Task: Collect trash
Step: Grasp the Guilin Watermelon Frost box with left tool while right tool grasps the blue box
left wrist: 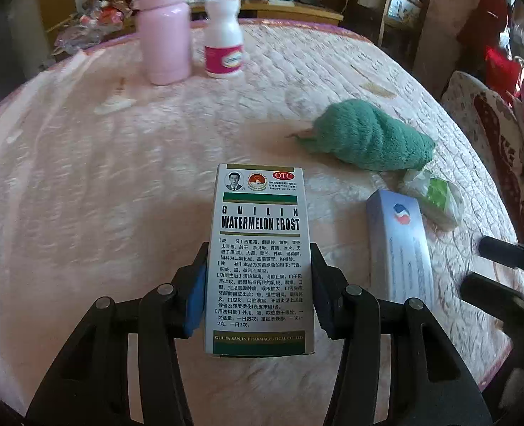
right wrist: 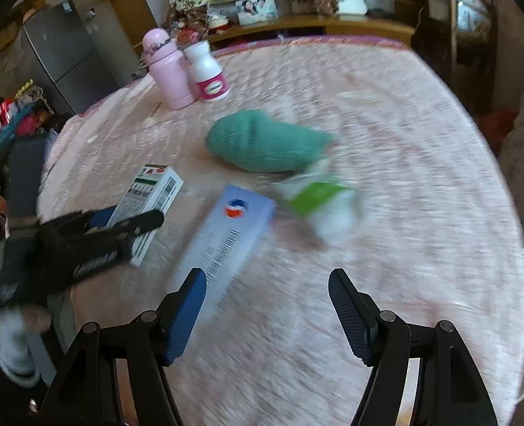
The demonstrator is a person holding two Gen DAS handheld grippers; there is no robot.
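Bedding fills nearly all of both views: a pale pink quilted cover (left wrist: 84, 177) spread over a bed, with shelves and clutter behind it. On it, from big to small, lie a rolled green towel (left wrist: 368, 140), a pink flask (left wrist: 164, 35) standing at the far side with a white pill bottle (left wrist: 224, 39) just beside it, a long pale blue box (left wrist: 400, 248), a white medicine box (left wrist: 260, 248) printed with "Watermelon Frost", and a crumpled white and green wrapper (left wrist: 436, 198) between the towel and the blue box.

As for progress, nothing looks collected yet. No bin or bag shows in either view, and every likely piece of trash sits on the cover. The boxes and the wrapper are probably what must go; the flask, bottle and towel may well stay.

The left gripper (left wrist: 258, 291) has the medicine box between its blue pads, which lie against the box's two long sides, so it appears to have hold of it. The box looks to rest on the cover, not yet lifted, though that is hard to tell. The right gripper (right wrist: 267, 316) stands wide apart and empty, hanging over bare quilt with its left pad near the close end of the blue box, which seems its likely target. The right wrist view is blurred.
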